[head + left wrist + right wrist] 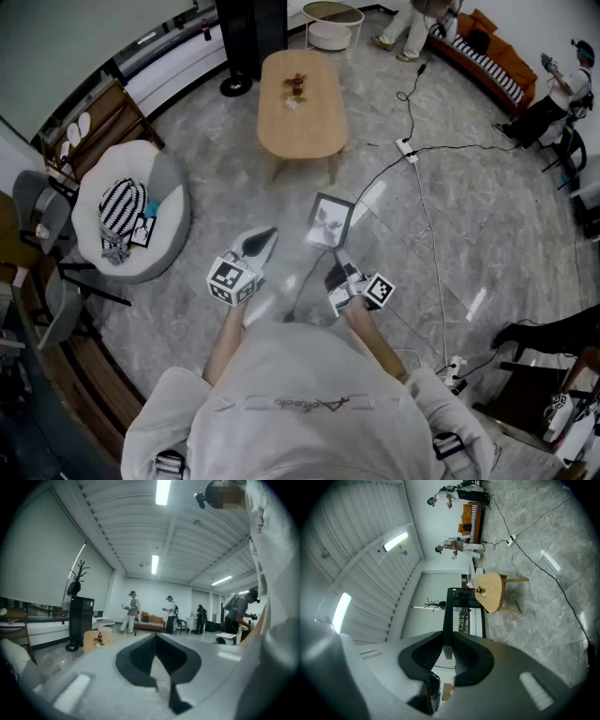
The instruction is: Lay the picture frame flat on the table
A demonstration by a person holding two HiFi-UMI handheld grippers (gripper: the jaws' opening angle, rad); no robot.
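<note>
Left tool (pixel 262 242): jaws are pressed together, with nothing between them. It is held at 8 o'clock of the picture frame (pixel 330 222). Right tool (pixel 337 264): jaws are pinched on the frame's near edge, and the frame is seen edge-on between the pads (pixel 461 656) in the right gripper view. The frame is carried in the air above the floor (pixel 450 234). It is well apart from the wooden counter (pixel 300 127), which is noted at 12 o'clock.
</note>
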